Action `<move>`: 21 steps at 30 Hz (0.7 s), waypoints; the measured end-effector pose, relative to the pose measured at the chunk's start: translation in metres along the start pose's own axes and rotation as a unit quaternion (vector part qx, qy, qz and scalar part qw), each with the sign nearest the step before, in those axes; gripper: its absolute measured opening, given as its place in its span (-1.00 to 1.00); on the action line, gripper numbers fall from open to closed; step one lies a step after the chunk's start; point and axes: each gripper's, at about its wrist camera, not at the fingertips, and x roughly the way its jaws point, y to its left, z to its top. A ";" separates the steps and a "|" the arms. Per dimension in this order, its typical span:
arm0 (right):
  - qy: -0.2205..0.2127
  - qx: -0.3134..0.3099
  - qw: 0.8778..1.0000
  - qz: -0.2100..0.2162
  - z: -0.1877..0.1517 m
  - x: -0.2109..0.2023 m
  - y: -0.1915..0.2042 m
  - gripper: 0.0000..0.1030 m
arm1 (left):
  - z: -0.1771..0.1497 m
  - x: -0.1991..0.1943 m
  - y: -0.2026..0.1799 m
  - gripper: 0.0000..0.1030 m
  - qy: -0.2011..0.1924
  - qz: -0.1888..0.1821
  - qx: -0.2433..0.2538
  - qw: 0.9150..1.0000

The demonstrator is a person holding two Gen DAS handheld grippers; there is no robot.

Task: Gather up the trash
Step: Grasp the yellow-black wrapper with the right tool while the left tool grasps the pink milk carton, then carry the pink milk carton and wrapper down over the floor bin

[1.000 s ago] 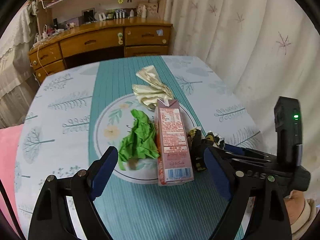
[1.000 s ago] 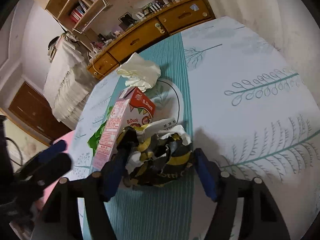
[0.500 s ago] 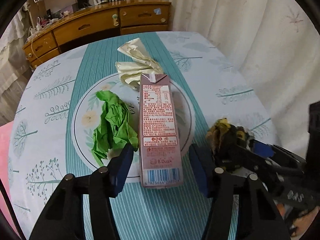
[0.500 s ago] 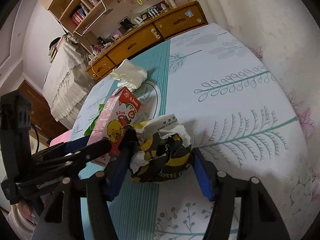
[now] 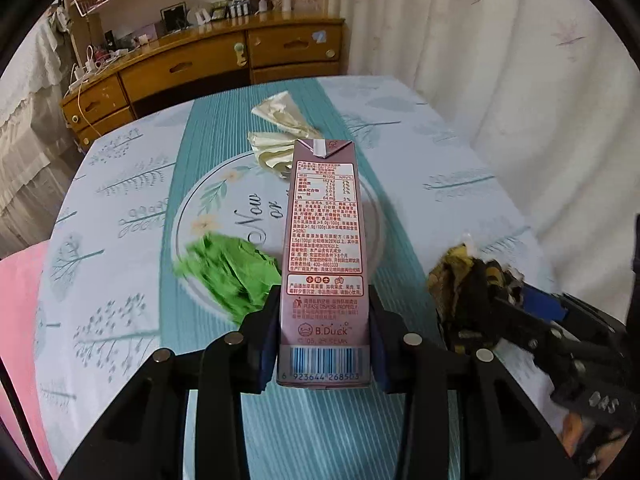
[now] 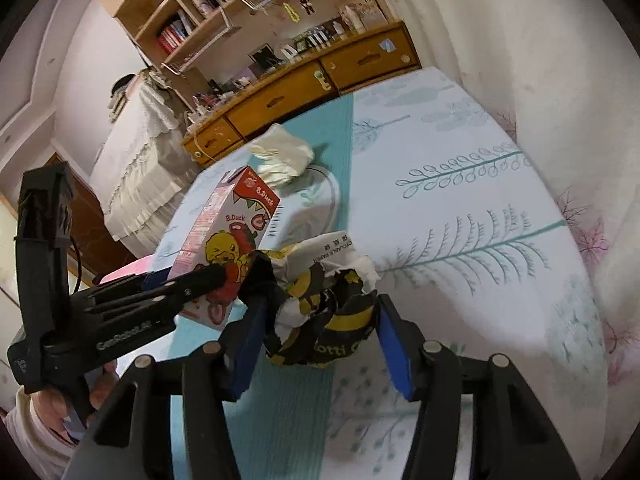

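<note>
On the table: a teal-striped cloth with leaf prints (image 5: 120, 208) covers it, with a round flower-and-lettering print at its middle.
Change, left: a second ago the left gripper (image 5: 323, 332) stood spread short of the tall pink B.Duck drink carton (image 5: 323, 248); now its pads are pressed against the carton's two narrow sides near the barcode end.
Change, right: the right gripper (image 6: 320, 320) held the crumpled black-and-yellow paper wrapper (image 6: 324, 312) a second ago and holds it the same way now.
Change, green: the crumpled green paper (image 5: 232, 268) has shifted left of the carton and shows blurred.
Carton and jaws: the carton stands between the left pads, its folded top on the far side; in the right wrist view its duck-printed face (image 6: 236, 240) lies just left of the wrapper.
Wrapper and jaws: pinched between the blue pads, bulging out above them, near the right edge of the teal stripe.
Other trash: a crumpled cream paper napkin (image 5: 280, 136) lies on the far side of the round print, beyond the carton.
Containers: no bin or bag shows in either view.
Background: a wooden drawer desk (image 5: 192, 68) stands at the far end.
</note>
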 end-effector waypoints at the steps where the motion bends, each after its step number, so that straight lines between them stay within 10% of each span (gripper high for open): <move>1: -0.003 -0.002 1.000 0.002 -0.002 -0.006 0.004 0.05 | -0.005 -0.011 0.001 -0.30 -0.004 -0.004 0.002 1.000; 13: -0.041 -0.041 0.998 0.033 -0.069 -0.101 0.069 0.04 | -0.097 -0.164 0.030 -0.30 -0.070 -0.041 0.003 0.997; 21: -0.041 -0.054 0.997 0.032 -0.109 -0.124 0.097 0.04 | -0.141 -0.196 0.058 -0.30 -0.083 -0.064 -0.033 0.994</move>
